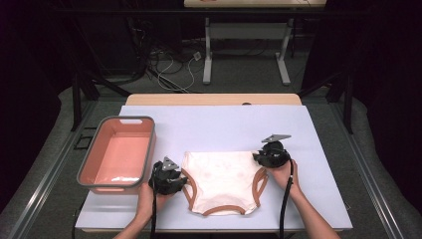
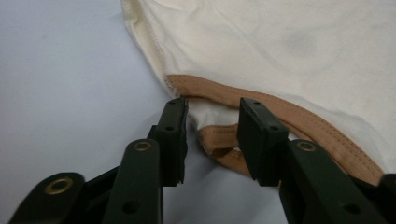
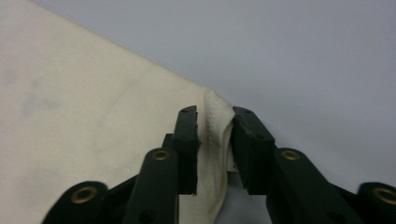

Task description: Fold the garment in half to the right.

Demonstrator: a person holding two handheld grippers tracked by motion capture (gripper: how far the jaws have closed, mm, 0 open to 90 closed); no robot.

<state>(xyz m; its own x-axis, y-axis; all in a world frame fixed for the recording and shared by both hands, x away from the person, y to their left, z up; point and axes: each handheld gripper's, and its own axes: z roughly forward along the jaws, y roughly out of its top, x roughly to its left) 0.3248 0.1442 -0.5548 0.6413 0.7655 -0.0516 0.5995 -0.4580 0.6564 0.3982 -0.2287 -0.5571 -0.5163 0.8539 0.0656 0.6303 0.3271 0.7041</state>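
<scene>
While both grippers (image 1: 182,180) (image 1: 258,158) pinch it, cream garment (image 1: 221,179) — plain, unlabelled, tan-trimmed

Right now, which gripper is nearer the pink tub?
Left. The left gripper sits just beside the pink tub, at the garment's near edge; the right gripper is across the garment.

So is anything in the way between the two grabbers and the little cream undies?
No. The left gripper has the brown-trimmed edge of the underwear between its jaws, and the right gripper pinches its cream corner.
</scene>
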